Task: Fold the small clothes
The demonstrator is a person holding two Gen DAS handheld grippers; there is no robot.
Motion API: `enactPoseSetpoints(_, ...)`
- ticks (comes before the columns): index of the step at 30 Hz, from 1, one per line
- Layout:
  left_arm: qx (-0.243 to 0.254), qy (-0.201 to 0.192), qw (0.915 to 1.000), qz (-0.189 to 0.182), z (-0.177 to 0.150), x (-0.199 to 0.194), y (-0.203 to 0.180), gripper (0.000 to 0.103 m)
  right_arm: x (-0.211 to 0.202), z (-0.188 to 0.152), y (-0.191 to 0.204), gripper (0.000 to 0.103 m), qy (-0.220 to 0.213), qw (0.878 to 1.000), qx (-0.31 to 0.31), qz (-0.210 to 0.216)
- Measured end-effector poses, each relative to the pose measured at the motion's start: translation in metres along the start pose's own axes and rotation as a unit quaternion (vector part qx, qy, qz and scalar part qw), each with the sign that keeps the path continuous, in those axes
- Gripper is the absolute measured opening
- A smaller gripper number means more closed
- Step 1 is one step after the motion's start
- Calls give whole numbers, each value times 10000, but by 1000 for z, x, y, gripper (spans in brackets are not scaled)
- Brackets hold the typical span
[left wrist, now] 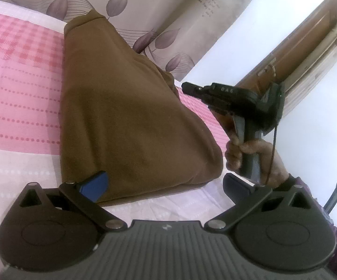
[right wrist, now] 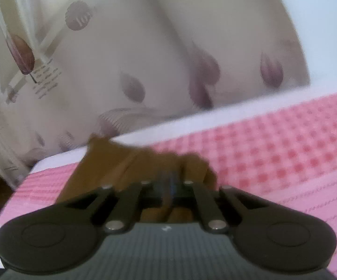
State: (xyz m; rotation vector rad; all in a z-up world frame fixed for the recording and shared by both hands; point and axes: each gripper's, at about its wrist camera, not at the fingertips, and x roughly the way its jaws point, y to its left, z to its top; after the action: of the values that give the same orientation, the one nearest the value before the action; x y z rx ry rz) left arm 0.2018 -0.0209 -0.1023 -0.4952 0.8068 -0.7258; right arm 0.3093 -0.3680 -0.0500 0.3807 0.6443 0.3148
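Brown garment (left wrist: pixel 131 116) lay folded on the pink bed (left wrist: pixel 16 88). Left claw (left wrist: pixel 166 186) stood wide at its near edge. Right claw (right wrist: pixel 167 182) was pinched narrow on the cloth's edge.

A bedroom in a home. A bed takes up the near part of both views, spread with a pink checked and dotted bedsheet (left wrist: pixel 21 74) whose white edge runs along the far side. Behind it hangs a pale curtain (left wrist: pixel 145 7) printed with purple leaves and some lettering. To the far right stand a white wall (left wrist: pixel 238 35) and a brown wooden door (left wrist: pixel 308 37)
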Motion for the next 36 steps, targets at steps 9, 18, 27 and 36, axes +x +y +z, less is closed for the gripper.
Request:
enactPoseSetpoints(9, 40, -25, 10000, 18, 0, 0, -2, 103, 18, -25, 21, 44, 369, 9985, -282, 287)
enactPoseSetpoints(18, -68, -38, 9999, -65, 0, -2, 2, 103, 9, -19, 31, 4, -69, 9951, -884, -427)
enactPoseSetpoints(27, -335, 10, 9994, -73, 7, -9, 4, 102, -5, -23, -12, 4, -290, 9984, 174, -463)
enactPoseSetpoints(36, 170, -382, 9978, 519, 73, -28, 7, 103, -30, -28, -4, 102, 89, 9973, 648, 344)
